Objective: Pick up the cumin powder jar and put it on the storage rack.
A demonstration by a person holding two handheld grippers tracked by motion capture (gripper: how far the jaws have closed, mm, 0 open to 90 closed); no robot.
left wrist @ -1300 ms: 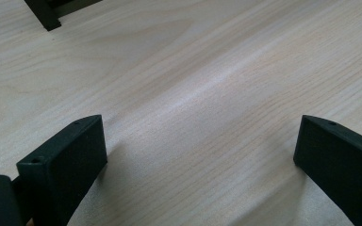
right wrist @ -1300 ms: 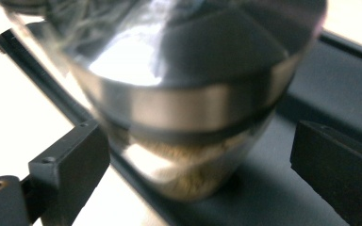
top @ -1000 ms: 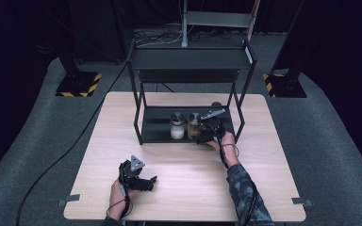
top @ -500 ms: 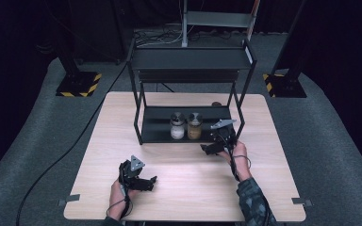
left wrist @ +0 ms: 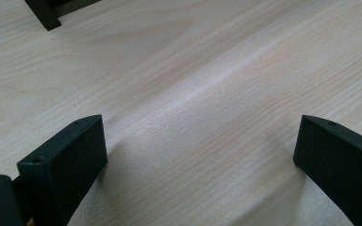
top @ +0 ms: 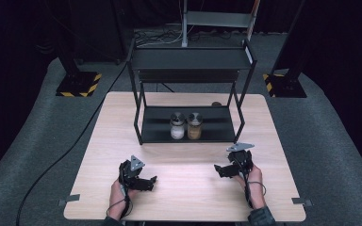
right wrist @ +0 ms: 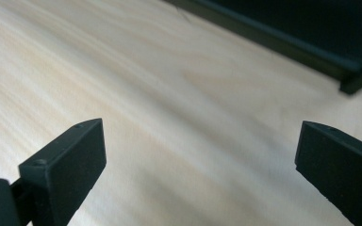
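Observation:
Two glass jars stand side by side on the lower shelf of a black rack (top: 217,132): one with white contents (top: 176,126), one with brown contents (top: 194,125). My left gripper (top: 152,181) rests open near the table's front left, jaws wide apart over bare wood (left wrist: 202,136). My right gripper (top: 219,170) is open at the front right, apart from the rack, with nothing between its jaws (right wrist: 198,141). The rack's base edge (right wrist: 283,42) crosses the top of the right gripper view.
The rack's upper shelf (top: 191,59) overhangs the jars. A small dark object (top: 216,104) sits on the table behind the rack. The wooden table (top: 188,197) has brackets at its front corners. Black stands with hazard-striped bases (top: 78,84) flank the far side.
My right gripper has pulled back from the jars on the lower shelf toward the table's front right, empty. The left gripper has stayed put.

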